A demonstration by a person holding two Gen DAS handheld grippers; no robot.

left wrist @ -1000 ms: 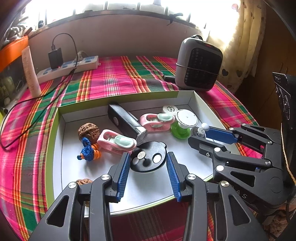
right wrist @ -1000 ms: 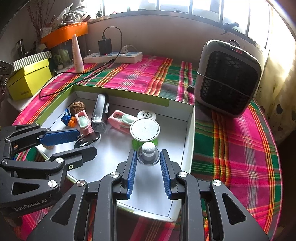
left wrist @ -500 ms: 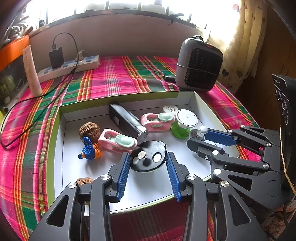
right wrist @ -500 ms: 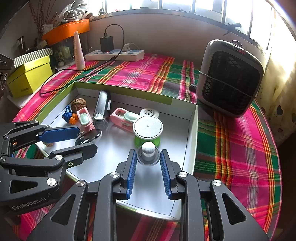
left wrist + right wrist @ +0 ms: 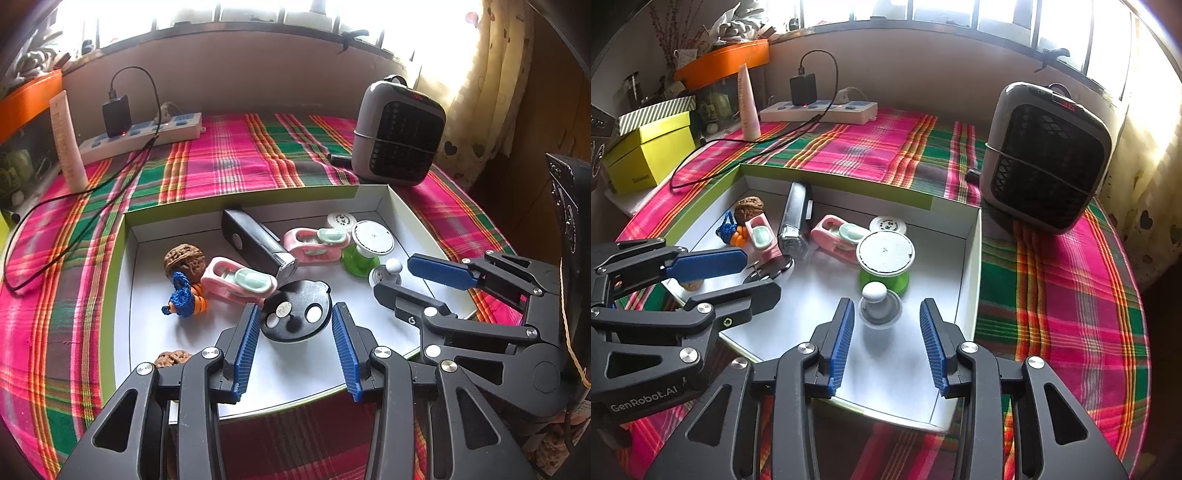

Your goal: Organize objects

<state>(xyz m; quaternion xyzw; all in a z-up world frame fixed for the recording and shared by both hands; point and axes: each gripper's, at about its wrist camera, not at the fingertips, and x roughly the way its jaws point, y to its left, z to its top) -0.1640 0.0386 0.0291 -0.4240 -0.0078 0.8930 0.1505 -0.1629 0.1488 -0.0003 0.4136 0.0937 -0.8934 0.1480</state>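
Note:
A white tray (image 5: 406, 218) with green outer walls holds the small objects. My left gripper (image 5: 295, 308) is shut on a black disc (image 5: 295, 314) with three silver spots, low over the tray's near part. My right gripper (image 5: 886, 306) has its jaws opening. A small grey stand with a white ball top (image 5: 877, 302) stands on the tray floor between them, and neither pad touches it. Behind it is a green spool with a white top (image 5: 884, 258). Two pink-and-mint clips (image 5: 240, 278) (image 5: 314, 242), a black-and-silver bar (image 5: 258, 243), a walnut (image 5: 184, 258) and a blue-orange knitted toy (image 5: 184, 297) also lie inside.
A grey heater (image 5: 1045, 158) stands on the plaid cloth (image 5: 1052, 277) beyond the tray's right wall. At the back are a power strip with charger and cable (image 5: 820, 110) and a white tube (image 5: 748, 107). A yellow box (image 5: 646, 155) sits far left. A second walnut (image 5: 171, 358) lies by the tray's near-left corner.
My right gripper's jaws have spread apart and let go of the grey stand, which stays upright in the tray. The left gripper has not moved.

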